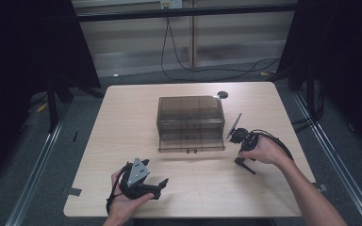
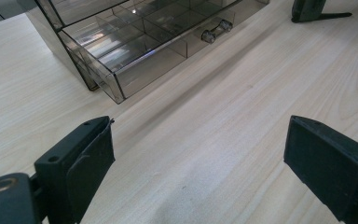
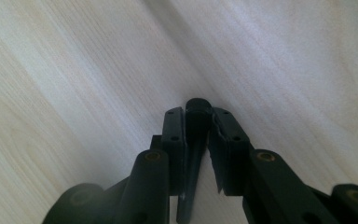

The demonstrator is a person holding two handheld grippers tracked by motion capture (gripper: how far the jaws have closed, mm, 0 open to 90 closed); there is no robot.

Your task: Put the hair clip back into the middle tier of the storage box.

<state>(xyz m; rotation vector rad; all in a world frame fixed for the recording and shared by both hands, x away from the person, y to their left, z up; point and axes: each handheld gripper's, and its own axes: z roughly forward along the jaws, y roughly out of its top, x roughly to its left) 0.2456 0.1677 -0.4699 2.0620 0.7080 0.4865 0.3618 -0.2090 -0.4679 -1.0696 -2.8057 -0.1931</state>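
A smoky see-through drawer box (image 1: 191, 113) stands at the middle of the wooden table (image 1: 122, 117). Its bottom drawer (image 1: 192, 141) is pulled out toward me, and the left gripper view shows that drawer (image 2: 140, 46) split into several compartments, with a clear handle (image 2: 216, 30). My right gripper (image 1: 244, 164) points down at the table, right of the drawer. In the right gripper view it (image 3: 198, 126) is shut on a small black piece (image 3: 196, 108) with a rounded end. My left gripper (image 1: 162, 184) rests near the front edge. Its jaws (image 2: 198, 158) stand wide open with nothing between them.
A black round disc (image 1: 222, 94) lies on the table behind the box. Cables (image 1: 207, 68) run over the floor beyond the far edge. Dark curtains hang at both sides. The right gripper's tip (image 2: 314, 11) shows at the top of the left gripper view.
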